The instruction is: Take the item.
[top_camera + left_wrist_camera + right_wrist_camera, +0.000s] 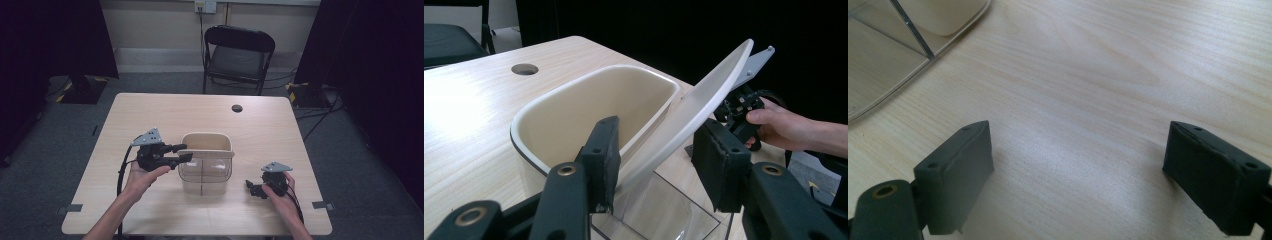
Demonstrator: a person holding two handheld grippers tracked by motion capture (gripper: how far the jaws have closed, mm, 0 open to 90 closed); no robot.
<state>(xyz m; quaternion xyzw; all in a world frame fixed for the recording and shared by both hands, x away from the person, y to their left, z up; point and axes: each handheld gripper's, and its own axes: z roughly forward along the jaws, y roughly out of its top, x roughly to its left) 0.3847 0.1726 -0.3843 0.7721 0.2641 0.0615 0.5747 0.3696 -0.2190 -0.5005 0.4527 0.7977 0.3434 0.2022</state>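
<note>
A beige bin (pixel 207 136) stands in the middle of the table, with a clear plastic part (pixel 205 170) on its near side. Its beige flap lid (pixel 704 95) is tilted up on edge. My left gripper (pixel 184 152) reaches in at the bin's left rim. In the left gripper view its jaws (pixel 656 145) stand apart with the lid's lower end between them. The lid lies against the left pad (pixel 604 160) and clear of the other. My right gripper (pixel 251 189) rests low to the right of the bin, open over bare wood (pixel 1078 150).
The light wooden table (pixel 165 110) has a round cable hole (pixel 237 108) at its far side. A black folding chair (pixel 237 55) stands behind the table. Dark curtains hang on both sides. Cables trail from both grippers towards the near edge.
</note>
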